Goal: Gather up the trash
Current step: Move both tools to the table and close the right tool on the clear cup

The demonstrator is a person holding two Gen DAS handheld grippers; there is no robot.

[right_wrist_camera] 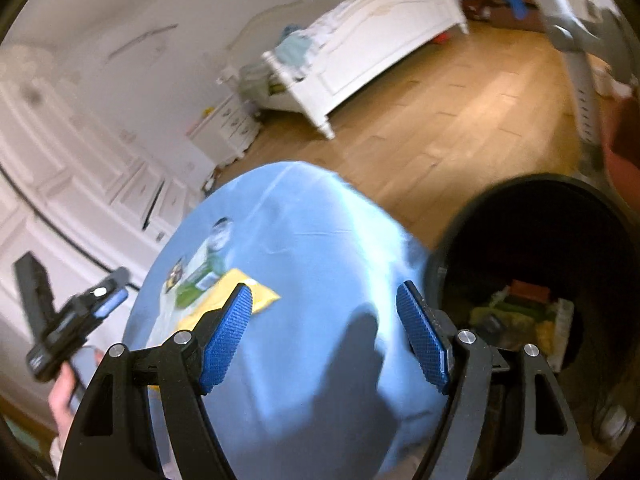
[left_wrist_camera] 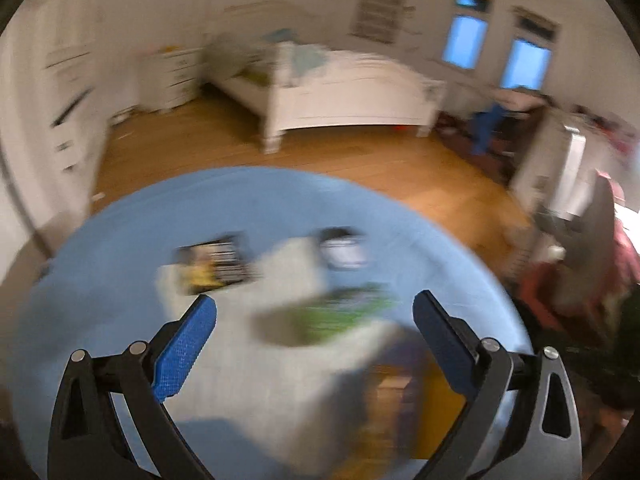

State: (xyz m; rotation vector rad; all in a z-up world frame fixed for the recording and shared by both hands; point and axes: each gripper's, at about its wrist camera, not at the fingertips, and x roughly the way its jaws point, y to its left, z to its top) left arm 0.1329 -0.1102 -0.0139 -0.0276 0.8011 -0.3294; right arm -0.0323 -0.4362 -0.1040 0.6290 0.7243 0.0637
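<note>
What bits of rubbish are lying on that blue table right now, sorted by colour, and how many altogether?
Green packet: 1
Yellow packet: 1
Dark packet: 1
Pale pot: 1
White paper: 1, as far as the blur shows
Total: 5
</note>
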